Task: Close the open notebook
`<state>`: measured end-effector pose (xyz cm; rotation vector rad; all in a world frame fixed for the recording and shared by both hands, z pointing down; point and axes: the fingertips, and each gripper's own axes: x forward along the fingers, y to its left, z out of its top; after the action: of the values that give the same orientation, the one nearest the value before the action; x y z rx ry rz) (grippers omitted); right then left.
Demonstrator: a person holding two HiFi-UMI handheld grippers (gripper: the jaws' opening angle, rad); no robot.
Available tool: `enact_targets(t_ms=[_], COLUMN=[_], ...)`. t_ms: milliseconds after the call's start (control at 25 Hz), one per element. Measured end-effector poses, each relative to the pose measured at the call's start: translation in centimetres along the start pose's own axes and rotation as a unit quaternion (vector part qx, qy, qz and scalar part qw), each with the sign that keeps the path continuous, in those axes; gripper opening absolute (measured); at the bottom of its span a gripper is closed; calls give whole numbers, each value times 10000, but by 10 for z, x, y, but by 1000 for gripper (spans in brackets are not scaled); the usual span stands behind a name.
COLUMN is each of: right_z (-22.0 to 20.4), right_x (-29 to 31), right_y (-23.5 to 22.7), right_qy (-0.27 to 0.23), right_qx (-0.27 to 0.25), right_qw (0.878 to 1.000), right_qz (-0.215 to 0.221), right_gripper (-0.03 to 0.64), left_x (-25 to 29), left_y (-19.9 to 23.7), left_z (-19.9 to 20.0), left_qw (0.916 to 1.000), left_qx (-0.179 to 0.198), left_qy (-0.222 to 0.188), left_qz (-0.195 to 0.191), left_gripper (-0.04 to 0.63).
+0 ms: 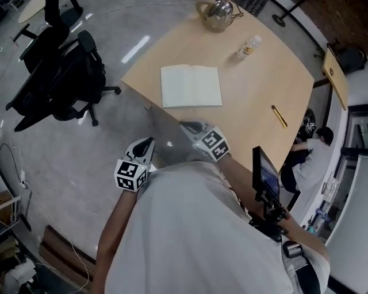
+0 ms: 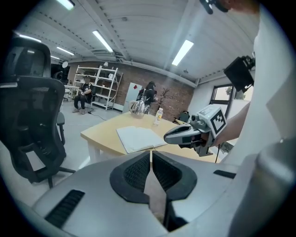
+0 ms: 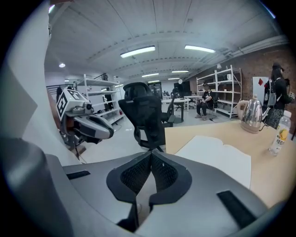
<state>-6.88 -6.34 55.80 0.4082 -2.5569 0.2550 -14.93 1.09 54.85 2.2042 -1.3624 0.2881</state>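
The notebook (image 1: pixel 191 85) lies open and flat on the light wooden table (image 1: pixel 253 109), its pale pages facing up; it also shows in the left gripper view as the notebook (image 2: pixel 138 138) and in the right gripper view as the notebook (image 3: pixel 217 157). Both grippers hang short of the table's near corner, close to the person's chest. My left gripper (image 1: pixel 145 144) is shut and empty, over the grey floor. My right gripper (image 1: pixel 190 127) is shut and empty too, just off the table edge below the notebook.
A metal kettle (image 1: pixel 217 14) and a small bottle (image 1: pixel 248 47) stand at the table's far side. A yellow pen (image 1: pixel 279 116) lies to the right. A black office chair (image 1: pixel 54 74) stands left of the table. A person sits at the right (image 1: pixel 310 155).
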Motion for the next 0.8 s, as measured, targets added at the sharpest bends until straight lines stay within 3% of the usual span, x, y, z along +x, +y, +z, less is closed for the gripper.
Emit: enact_targets(t_ms=[320,640,800], right_z=[-10,-29,-42], right_x=[28,57,68], right_y=[-9,-35,-47], right_qy=[578,1198,1689], right_qx=[-184,-734,-1746], right_qw=[9971,9892,9693], right_qz=[-458,-421,-386], right_gripper=[17,17,18], left_x=[-3,-9,-8], left_y=[8,30,35], left_z=[-4,-10,-11], left_qw=[9991,9997,9984], left_qx=[115,-232,-434], left_qy=[86,81,1], left_qz=[-399,56,349], left_gripper=[20,20,20])
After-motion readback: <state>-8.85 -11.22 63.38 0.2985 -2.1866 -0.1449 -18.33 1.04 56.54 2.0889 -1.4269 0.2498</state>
